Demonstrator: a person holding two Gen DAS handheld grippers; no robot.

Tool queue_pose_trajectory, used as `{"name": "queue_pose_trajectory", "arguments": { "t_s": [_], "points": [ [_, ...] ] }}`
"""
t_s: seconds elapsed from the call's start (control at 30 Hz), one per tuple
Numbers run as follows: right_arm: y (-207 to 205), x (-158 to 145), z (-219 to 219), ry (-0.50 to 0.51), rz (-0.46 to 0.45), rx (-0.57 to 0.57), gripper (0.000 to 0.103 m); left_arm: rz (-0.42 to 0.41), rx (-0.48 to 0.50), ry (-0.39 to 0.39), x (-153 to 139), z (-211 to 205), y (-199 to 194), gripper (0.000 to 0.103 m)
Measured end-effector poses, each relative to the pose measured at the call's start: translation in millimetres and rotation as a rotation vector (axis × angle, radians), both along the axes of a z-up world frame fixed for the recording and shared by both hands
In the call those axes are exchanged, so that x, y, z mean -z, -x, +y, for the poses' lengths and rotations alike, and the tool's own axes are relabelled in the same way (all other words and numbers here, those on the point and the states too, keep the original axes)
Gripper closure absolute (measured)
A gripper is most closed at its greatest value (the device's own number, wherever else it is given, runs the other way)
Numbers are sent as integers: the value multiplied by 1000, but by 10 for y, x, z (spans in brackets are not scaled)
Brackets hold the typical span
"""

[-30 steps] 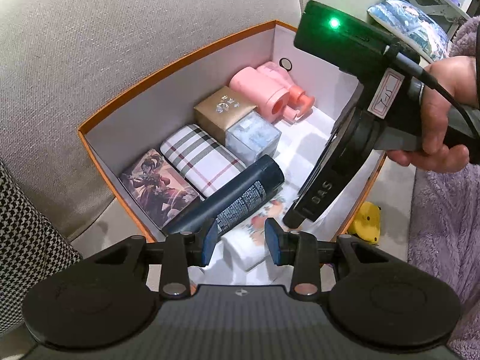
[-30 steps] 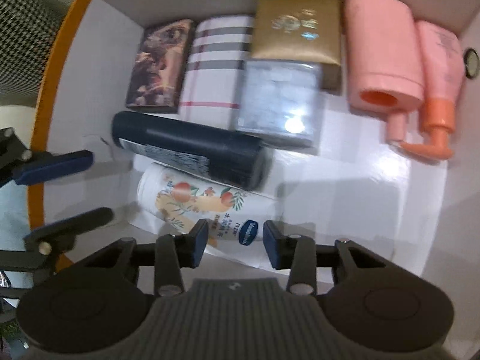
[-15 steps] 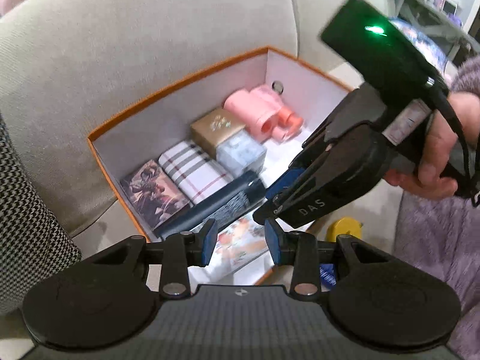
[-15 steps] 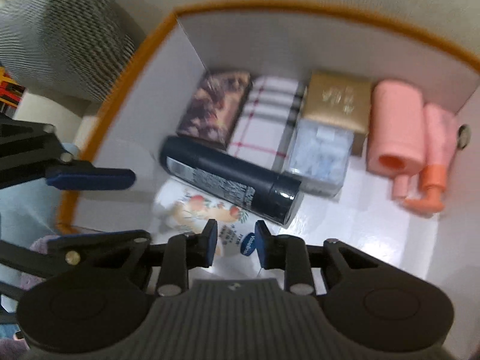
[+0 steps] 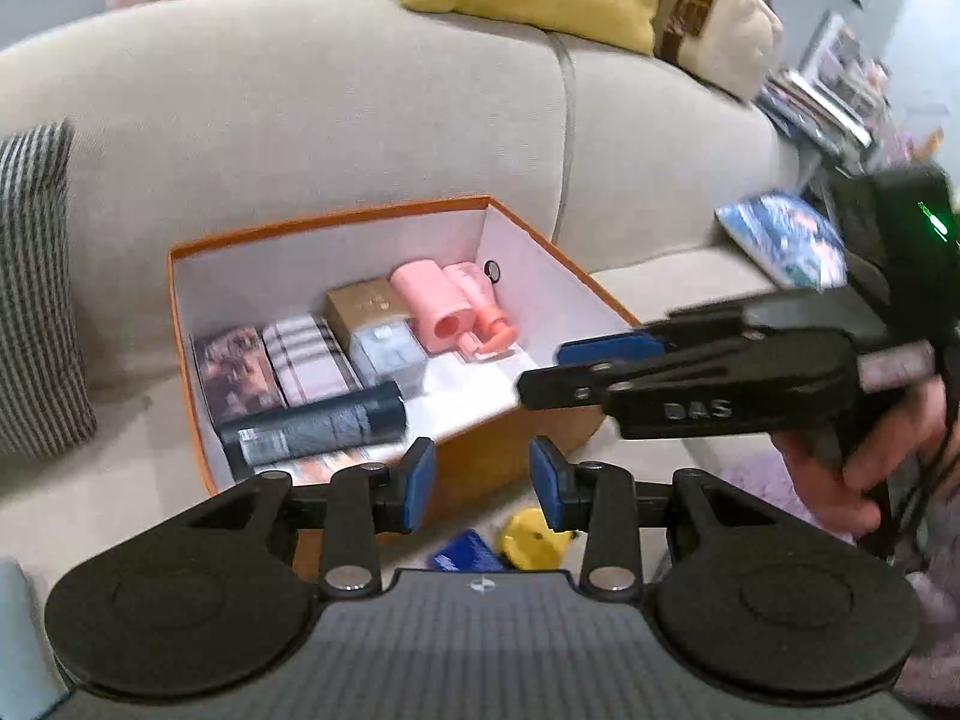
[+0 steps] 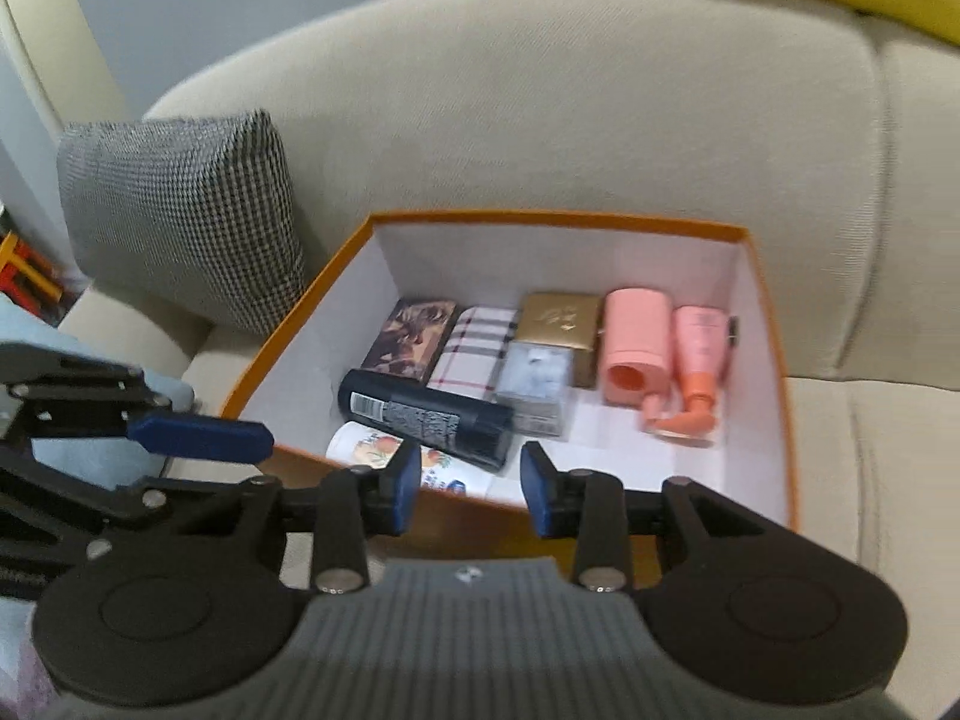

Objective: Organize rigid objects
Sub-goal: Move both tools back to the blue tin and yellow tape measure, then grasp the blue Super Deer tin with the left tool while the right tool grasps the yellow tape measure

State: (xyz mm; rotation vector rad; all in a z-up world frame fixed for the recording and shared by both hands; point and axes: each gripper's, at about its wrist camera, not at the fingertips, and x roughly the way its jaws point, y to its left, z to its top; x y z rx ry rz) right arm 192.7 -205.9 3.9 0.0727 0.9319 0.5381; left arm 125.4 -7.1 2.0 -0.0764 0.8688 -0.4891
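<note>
On the beige fabric sofa (image 6: pixel 570 120) I see the orange-rimmed cardboard box with white inside walls (image 6: pixel 480 252) sitting on the seat cushion, its back wall close to the sofa's backrest. Along that back wall runs a row: a dark picture-printed flat box (image 6: pixel 411 333) toward the left corner, a white plaid-patterned box (image 6: pixel 477 348) beside it, a gold square box (image 6: pixel 561 318), then a pink cylinder tube (image 6: pixel 636 336) and a pink pump bottle with an orange nozzle (image 6: pixel 696 354) toward the right corner. A clear frosted cube box (image 6: pixel 537 384) lies just in front of the gold one. Nearer the front wall, a dark navy spray can (image 6: pixel 426 414) lies on its side, and a white lotion bottle with fruit print (image 6: pixel 390 450) lies just in front of it against the front wall.

I hold my left gripper (image 5: pixel 480 483) above the box's front edge, fingers released with nothing between the blue pads. My right gripper (image 6: pixel 468 483) hangs over the front wall too; its jaws are opening and are empty. A hand (image 5: pixel 864 468) grips the right tool's handle at the right edge of the left view. On the seat in front of the box, in the left view, lie a small yellow round object (image 5: pixel 531 537) and a blue flat piece (image 5: pixel 465 552). A houndstooth cushion (image 6: pixel 180 222) leans beside the box's left wall.
</note>
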Motion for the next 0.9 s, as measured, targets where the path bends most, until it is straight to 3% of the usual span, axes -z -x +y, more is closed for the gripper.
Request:
{"name": "queue_pose_trajectory", "arguments": {
  "t_s": [0.17,0.37,0.5,0.67,0.9],
  "points": [
    [312,90,-191,1,-30,76,64,51,-116,68,238,-20,140,59],
    [633,423,-292,62,-52,122,64,122,-212,102,640,-85,250,59],
    [834,722,-233,136,-72,105,64,212,-293,139,951,-91,273,57],
    [987,959,-180,137,-77,70,59,270,-349,153,1220,-147,213,57],
    [941,1051,-175,72,-89,20,55,318,-402,159,1408,-190,139,57]
  ]
}}
